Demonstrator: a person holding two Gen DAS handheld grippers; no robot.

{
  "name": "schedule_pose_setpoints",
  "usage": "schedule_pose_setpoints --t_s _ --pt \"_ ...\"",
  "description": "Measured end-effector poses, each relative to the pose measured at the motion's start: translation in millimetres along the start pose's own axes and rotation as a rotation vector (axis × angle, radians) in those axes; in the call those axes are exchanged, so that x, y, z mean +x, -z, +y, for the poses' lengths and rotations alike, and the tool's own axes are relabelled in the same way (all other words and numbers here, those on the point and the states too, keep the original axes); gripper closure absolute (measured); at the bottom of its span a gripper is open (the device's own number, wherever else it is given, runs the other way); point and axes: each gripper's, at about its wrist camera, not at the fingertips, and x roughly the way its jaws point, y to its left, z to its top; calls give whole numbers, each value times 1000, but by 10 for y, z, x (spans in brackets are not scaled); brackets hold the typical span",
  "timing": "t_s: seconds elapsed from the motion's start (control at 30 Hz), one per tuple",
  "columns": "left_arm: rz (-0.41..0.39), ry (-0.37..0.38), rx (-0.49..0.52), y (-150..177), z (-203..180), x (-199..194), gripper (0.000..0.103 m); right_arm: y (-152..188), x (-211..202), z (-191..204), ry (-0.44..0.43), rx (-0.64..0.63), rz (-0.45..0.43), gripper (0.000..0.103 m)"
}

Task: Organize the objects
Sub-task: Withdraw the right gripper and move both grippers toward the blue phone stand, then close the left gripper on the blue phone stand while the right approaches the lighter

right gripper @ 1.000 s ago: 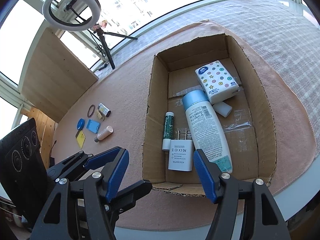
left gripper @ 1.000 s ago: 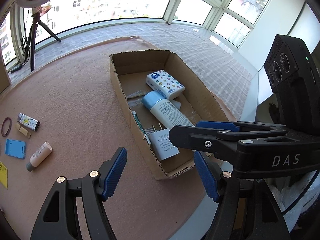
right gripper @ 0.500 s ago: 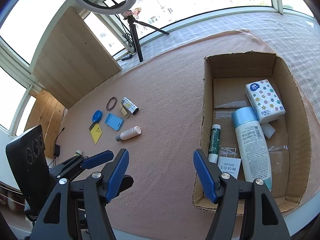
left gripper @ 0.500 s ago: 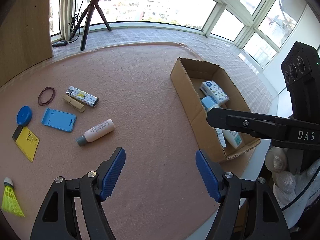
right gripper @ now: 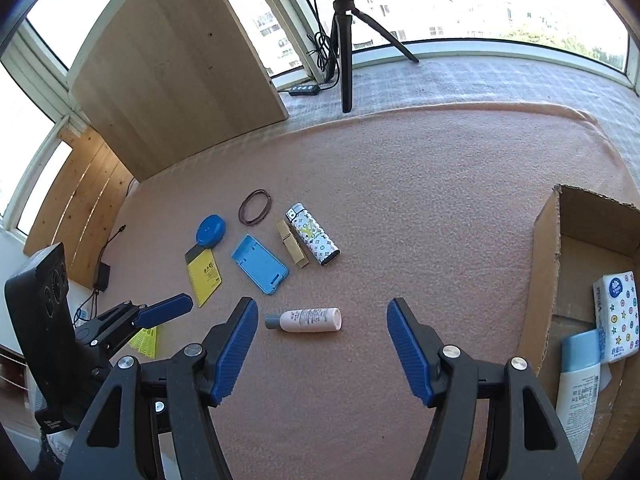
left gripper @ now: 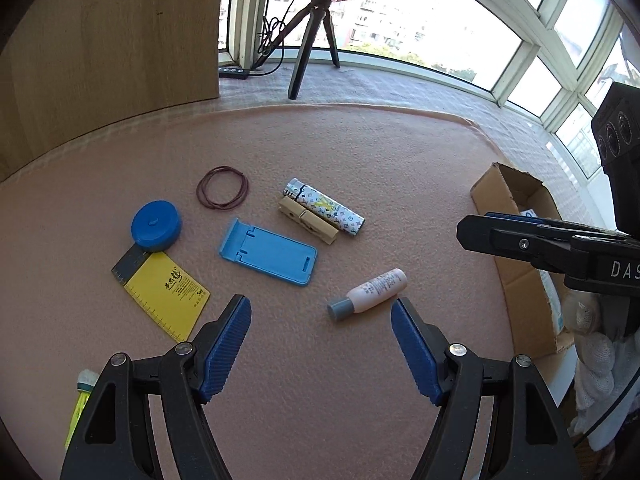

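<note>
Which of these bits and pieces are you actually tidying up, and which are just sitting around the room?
Part of the tidying:
cardboard box
small pink bottle
patterned lighter
wooden clothespin
blue phone stand
rubber bands
blue round case
yellow ruler card

Just lying about:
tripod
wooden board
power strip

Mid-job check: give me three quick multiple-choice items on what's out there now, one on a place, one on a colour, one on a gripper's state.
1. What lies right against the patterned lighter?
A. wooden clothespin
B. rubber bands
C. small bottle

2. What colour is the small bottle's cap?
A. blue
B. grey
C. yellow

3. The right gripper is:
A. shut on the bottle
B. open, holding nothing
C. shut on the phone stand

Answers:
1 A, the wooden clothespin lies alongside the lighter, touching it.
2 B, the cap at the bottle's end is grey.
3 B, its pads stand apart with only the pink mat between them.
</note>
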Motion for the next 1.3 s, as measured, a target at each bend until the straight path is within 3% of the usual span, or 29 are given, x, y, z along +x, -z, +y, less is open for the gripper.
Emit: schedule_pose_setpoints --t_s 0.43,0.73,0.9,1.0,1.13,1.3 --pt "22 -82 -1 -532 472 598 31 -527 838 123 -6 17 99 39" --pt "45 -85 32 -706 587 921 56 -571 1197 123 5 -25 157 39" --pt "73 -81 56 -714 556 1052 76 -570 1261 208 37 -72 149 39" --pt "70 -86 67 -699 549 1058 80 -564 1318 243 64 -107 152 40" --pt "70 -94 111 -632 478 1060 87 -552 1339 295 107 -162 137 48" --pt "69 -92 161 -502 354 1002 87 -538 1319 282 75 -159 142 61"
